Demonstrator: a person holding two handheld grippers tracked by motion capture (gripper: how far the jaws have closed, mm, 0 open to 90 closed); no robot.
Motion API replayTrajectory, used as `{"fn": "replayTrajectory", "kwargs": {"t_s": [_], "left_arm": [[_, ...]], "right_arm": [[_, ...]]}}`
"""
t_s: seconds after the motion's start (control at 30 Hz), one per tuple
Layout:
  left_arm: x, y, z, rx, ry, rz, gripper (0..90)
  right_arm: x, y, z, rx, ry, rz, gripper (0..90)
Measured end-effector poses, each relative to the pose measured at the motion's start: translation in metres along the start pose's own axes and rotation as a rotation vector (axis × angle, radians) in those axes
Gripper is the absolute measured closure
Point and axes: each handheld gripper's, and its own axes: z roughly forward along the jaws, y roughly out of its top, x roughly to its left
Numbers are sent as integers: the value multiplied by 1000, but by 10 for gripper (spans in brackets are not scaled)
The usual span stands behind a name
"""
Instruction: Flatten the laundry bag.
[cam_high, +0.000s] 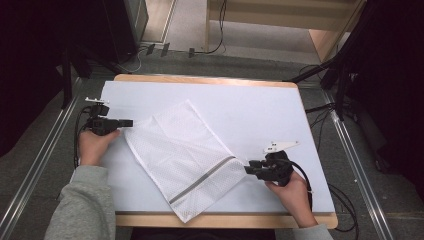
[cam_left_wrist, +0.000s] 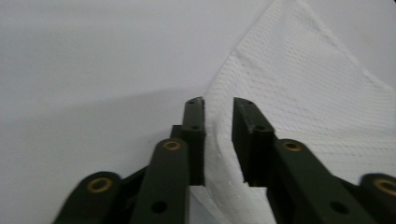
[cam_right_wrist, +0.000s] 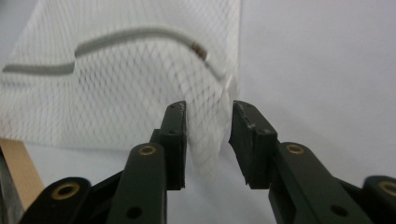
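A white mesh laundry bag (cam_high: 185, 155) lies flat and slantwise on the white table cover, its grey zipper (cam_high: 202, 180) near the front end. My left gripper (cam_high: 129, 123) sits at the bag's left corner. In the left gripper view its jaws (cam_left_wrist: 218, 105) stand apart with the bag's edge (cam_left_wrist: 303, 93) between them, not pressed. My right gripper (cam_high: 247, 169) is at the bag's right corner by the zipper's end. In the right gripper view its jaws (cam_right_wrist: 208, 109) are open around a raised fold of mesh (cam_right_wrist: 116, 79), with the zipper (cam_right_wrist: 140, 35) curving beyond.
A white cover (cam_high: 250, 110) lies over the wooden table (cam_high: 200, 79), whose front edge (cam_high: 225, 220) runs just below the bag's lowest corner. Metal rails (cam_high: 355, 165) run along both sides of the table. Cables and dark stands are on the floor beyond.
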Motion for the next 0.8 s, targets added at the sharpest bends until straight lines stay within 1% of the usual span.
{"fn": "replayTrajectory", "kwargs": {"t_s": [0.03,0.07,0.1,0.17,0.2,0.23,0.3,0.33,0.37,0.4,0.43,0.47,0.5,0.53,0.57,0.6,0.63,0.67,0.7,0.73,0.77,0.8], "left_arm": [[-4,-1,-5,-9,6,13,629],[-4,-1,-5,-9,6,13,615],[-6,-2,-7,-9,5,16,595],[-11,-4,-11,0,9,24,581],[-14,-5,-13,4,15,32,573],[-18,-7,-14,4,14,39,562],[-25,-9,-18,5,28,63,523],[-28,-11,-19,6,31,66,523],[-30,-12,-21,6,30,69,490],[-32,-14,-22,8,24,70,490],[-34,-17,-24,10,21,72,486],[-35,-19,-25,10,18,69,475],[-36,-22,-27,7,13,65,475],[-37,-25,-29,2,11,58,468],[-38,-27,-30,1,7,56,468],[-40,-29,-32,-1,9,56,463],[-41,-32,-34,-3,9,51,460],[-44,-37,-36,-2,10,52,453],[-44,-37,-36,-2,10,52,451],[-45,-39,-36,5,13,56,450],[-47,-41,-37,7,19,59,450],[-48,-44,-38,5,21,59,449]], "right_arm": [[-1,3,-4,-51,5,-11,622],[-1,5,-5,-67,0,-18,622],[-2,8,-4,-75,-3,-26,622],[-3,10,-3,-77,-5,-30,619],[-4,13,-1,-79,-13,-27,619],[-6,16,2,-77,-13,-20,620],[-11,26,11,-76,-6,-12,619],[-11,26,11,-76,-6,-12,619],[-13,32,19,-71,-5,-15,617],[-13,32,19,-71,-5,-15,617],[-15,36,24,-67,-1,-19,610],[-16,43,33,-60,2,-29,610],[-16,43,33,-60,2,-29,610],[-18,51,43,-53,7,-36,610],[-18,51,43,-53,7,-36,610],[-18,55,48,-45,6,-33,609],[-19,59,54,-40,5,-41,604],[-20,66,64,-31,1,-44,604],[-21,70,69,-23,2,-43,604],[-22,73,74,-18,8,-43,604],[-22,73,74,-18,8,-43,604],[-22,76,78,-16,11,-45,604]]}}
